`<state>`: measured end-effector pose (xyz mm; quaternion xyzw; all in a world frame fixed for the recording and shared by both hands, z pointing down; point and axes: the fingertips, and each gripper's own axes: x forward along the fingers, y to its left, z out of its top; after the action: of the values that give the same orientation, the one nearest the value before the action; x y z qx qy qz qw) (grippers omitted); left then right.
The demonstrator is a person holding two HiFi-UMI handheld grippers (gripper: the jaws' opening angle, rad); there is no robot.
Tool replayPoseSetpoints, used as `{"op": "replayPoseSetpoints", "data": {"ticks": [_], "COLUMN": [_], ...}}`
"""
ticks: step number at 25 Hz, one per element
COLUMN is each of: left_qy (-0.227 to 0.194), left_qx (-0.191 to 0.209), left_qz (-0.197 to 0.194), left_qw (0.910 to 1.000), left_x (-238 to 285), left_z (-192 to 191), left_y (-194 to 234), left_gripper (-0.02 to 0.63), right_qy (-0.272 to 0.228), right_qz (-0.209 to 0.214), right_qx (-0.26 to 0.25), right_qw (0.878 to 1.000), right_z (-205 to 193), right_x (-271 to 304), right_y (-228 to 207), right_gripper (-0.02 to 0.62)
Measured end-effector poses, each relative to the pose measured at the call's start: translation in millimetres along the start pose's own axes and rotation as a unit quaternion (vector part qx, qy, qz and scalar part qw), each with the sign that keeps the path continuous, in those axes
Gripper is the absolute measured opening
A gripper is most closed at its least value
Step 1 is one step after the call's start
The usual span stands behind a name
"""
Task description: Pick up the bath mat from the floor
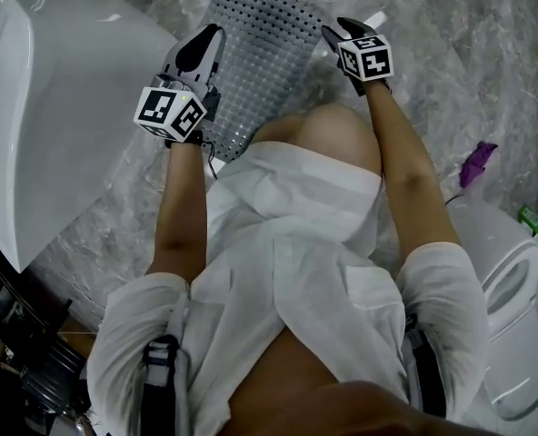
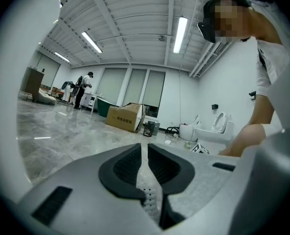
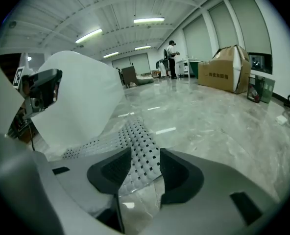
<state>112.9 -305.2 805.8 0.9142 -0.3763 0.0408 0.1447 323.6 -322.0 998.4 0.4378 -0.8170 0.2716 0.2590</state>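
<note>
We see the bath mat [image 1: 255, 71] lying flat on the marble floor [image 1: 433, 62], its long left edge just beside the white bathtub [image 1: 60, 107]. The left gripper [image 1: 213, 34] has its jaws nearly together, pinching a thin strip of the mat's left edge. The right gripper [image 1: 337, 30] stands wide open, with the mat's right corner lying between its 2 pads but not pressed by them.

We judge the main risk to be an uneven lift. If only the left side rises, the mat would probably droop and drag, and the narrow pinch could slip off. The right jaws straddle only the corner tip, so closing there may catch too little material. The left gripper also works close to the tub wall and could knock it.

The mat is a pale grey rectangular sheet, pierced by a regular grid of small square holes. It looks thin, soft and rubbery. The floor is glossy grey veined stone, so the mat may cling to it. The tub is smooth, glossy and rounded.
</note>
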Motion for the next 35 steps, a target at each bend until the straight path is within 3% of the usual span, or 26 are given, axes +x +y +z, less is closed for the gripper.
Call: {"op": "replayPoseSetpoints", "data": {"ticks": [3,9,15,23,26,35], "left_qy": [0.006,0.014,0.021,0.026,0.034,0.040], "left_qx": [-0.003,-0.010,-0.010,-0.019,-0.020,-0.023], "left_qz": [0.003,0.004,0.007,0.015,0.016,0.011], "left_qw": [1.0000,0.9998,0.9997,0.9994,0.9991,0.9989], "left_x": [4.2,13.1,19.5,25.2,25.0,29.5], "left_z": [-3.7,-10.2,-16.1,-32.2,-39.2,-45.2], "left_y": [3.4,11.9,21.5,30.6,33.4,36.7], "left_gripper": [0.049,0.048,0.048,0.048,0.048,0.048], "right_qy": [0.044,0.111,0.136,0.137,0.145,0.160], "right_qz": [-0.013,-0.032,-0.039,-0.013,-0.018,-0.005], "right_qx": [0.015,0.095,0.168,0.280,0.295,0.288], "right_qw": [0.999,0.989,0.976,0.950,0.944,0.944], "right_z": [-17.6,-47.4,-70.7,-87.3,-93.8,-89.4], "right_x": [19.3,50.5,72.3,97.6,104.6,122.3], "right_y": [-8.1,-20.6,-31.6,-37.3,-42.0,-32.8], "right_gripper": [0.196,0.213,0.220,0.232,0.236,0.246]}}
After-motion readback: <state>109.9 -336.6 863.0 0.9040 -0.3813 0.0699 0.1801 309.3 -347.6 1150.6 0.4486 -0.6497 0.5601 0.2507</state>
